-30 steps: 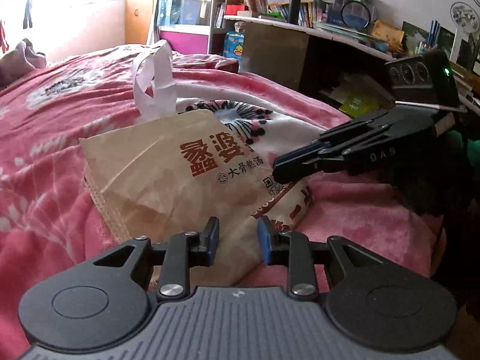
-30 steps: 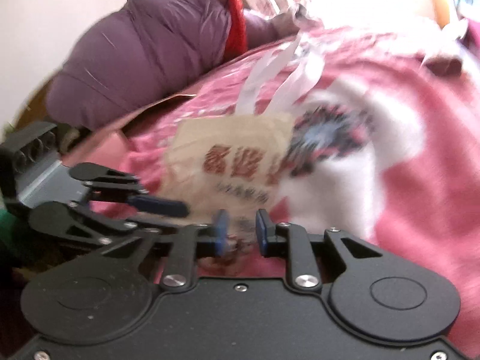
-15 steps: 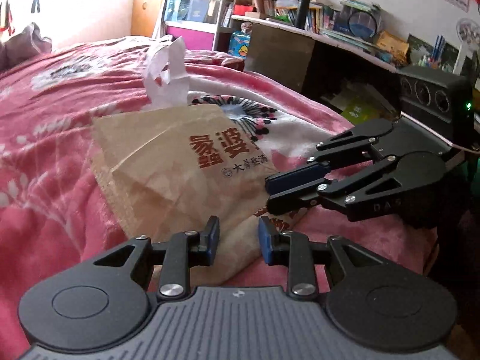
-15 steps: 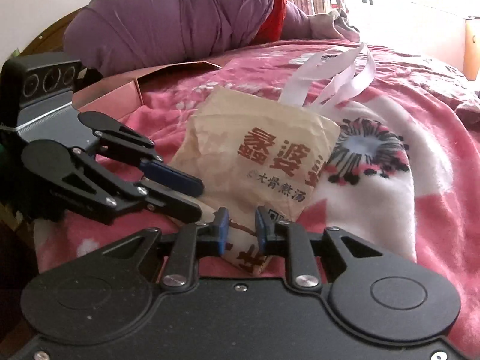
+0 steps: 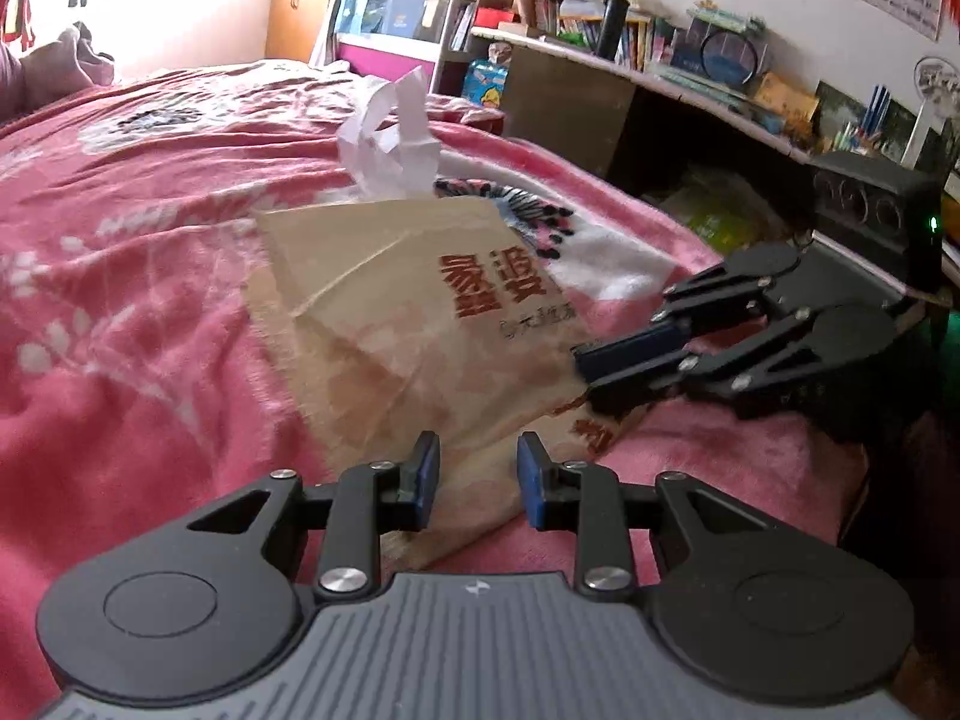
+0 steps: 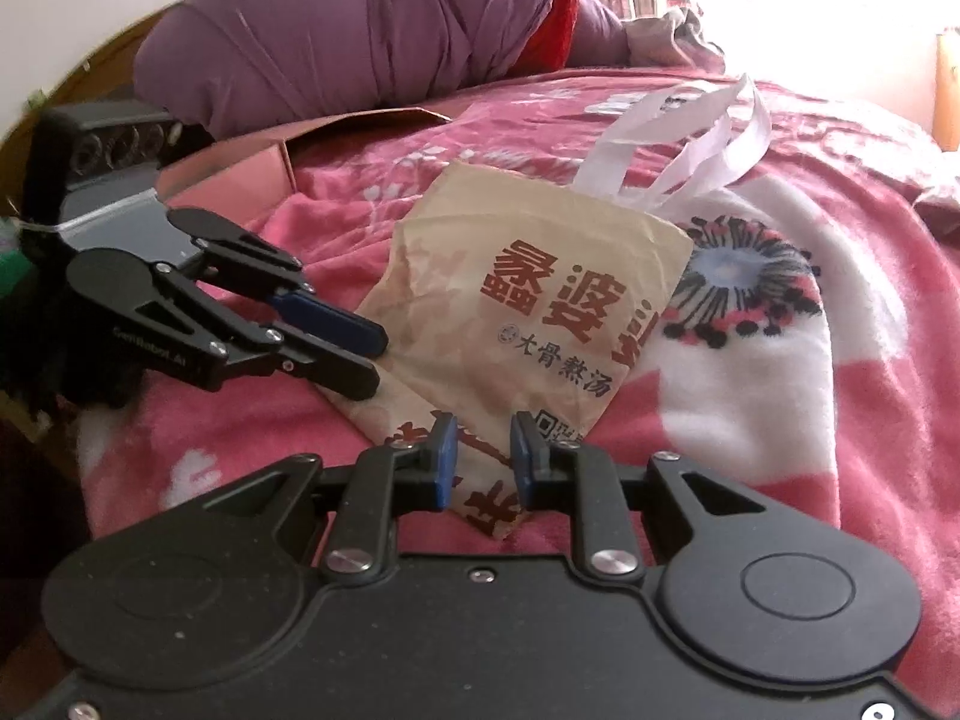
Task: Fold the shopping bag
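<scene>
A beige shopping bag (image 5: 420,312) (image 6: 528,300) with red characters lies flat on a pink blanket (image 5: 120,330). Its white handles (image 5: 390,138) (image 6: 678,138) stick up at the far end. My left gripper (image 5: 474,477) (image 6: 369,354) is open, its tips at the bag's near left edge. My right gripper (image 6: 483,459) (image 5: 585,375) is open too, and the bag's near right corner lies between its blue pads (image 6: 445,456). Whether either pad touches the bag I cannot tell.
A purple quilt (image 6: 360,30) is piled at the head of the bed, with a pink cardboard box (image 6: 240,162) beside it. A cluttered desk with books (image 5: 600,96) runs along the bed's right side. The blanket's white flower patch (image 6: 750,300) lies beside the bag.
Both grippers have moved in toward the bag's near end. The right gripper's tips now reach the bag's corner. The gaps between the fingers look the same.
</scene>
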`<action>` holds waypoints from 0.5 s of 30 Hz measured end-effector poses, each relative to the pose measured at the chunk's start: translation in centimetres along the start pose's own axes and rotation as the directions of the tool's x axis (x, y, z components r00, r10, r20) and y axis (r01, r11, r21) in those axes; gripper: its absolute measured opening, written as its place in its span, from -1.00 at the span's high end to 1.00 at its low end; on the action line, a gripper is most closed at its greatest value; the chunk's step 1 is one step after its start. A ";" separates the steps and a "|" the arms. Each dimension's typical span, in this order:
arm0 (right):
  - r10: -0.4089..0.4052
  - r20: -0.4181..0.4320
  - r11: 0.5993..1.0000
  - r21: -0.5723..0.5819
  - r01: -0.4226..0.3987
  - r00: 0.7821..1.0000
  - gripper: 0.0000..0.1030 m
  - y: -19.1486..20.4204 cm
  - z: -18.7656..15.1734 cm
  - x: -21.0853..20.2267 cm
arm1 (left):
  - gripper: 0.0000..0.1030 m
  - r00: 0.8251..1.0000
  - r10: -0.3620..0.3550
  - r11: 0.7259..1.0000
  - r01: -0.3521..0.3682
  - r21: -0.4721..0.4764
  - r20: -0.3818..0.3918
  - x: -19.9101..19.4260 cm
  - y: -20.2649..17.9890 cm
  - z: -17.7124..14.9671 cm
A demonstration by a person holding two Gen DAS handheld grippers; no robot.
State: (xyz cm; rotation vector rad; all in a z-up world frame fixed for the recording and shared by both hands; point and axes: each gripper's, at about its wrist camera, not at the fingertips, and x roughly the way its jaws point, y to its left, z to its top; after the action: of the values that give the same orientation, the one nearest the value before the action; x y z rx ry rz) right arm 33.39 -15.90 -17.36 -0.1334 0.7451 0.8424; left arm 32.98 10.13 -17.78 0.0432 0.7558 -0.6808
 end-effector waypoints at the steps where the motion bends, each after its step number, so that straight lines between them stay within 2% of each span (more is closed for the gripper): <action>1: -0.006 -0.001 1.000 -0.008 0.006 1.000 0.63 0.1 0.0 -0.1 | 0.45 1.000 0.012 1.000 -0.012 0.004 -0.003 -0.3 0.1 -0.1; 11: -0.039 0.016 0.998 -0.043 0.040 0.999 0.63 0.9 -0.3 0.0 | 0.45 0.999 0.027 0.982 -0.034 0.188 0.036 1.1 -4.3 0.5; 13: -0.037 0.016 0.998 -0.050 0.037 0.999 0.63 0.9 -0.4 -0.1 | 0.44 0.999 0.011 0.986 -0.016 0.167 0.035 1.1 -3.8 0.3; 15: -0.029 0.013 0.998 -0.058 0.030 1.000 0.63 0.8 -0.4 -0.1 | 0.44 0.999 -0.001 0.995 -0.003 0.104 0.032 0.4 -1.8 -0.1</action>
State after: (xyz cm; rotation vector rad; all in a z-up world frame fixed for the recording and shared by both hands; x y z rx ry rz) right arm 32.50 -15.60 -17.44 -0.1910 0.7059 0.8369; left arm 32.04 8.52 -17.76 0.1275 0.6894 -0.7182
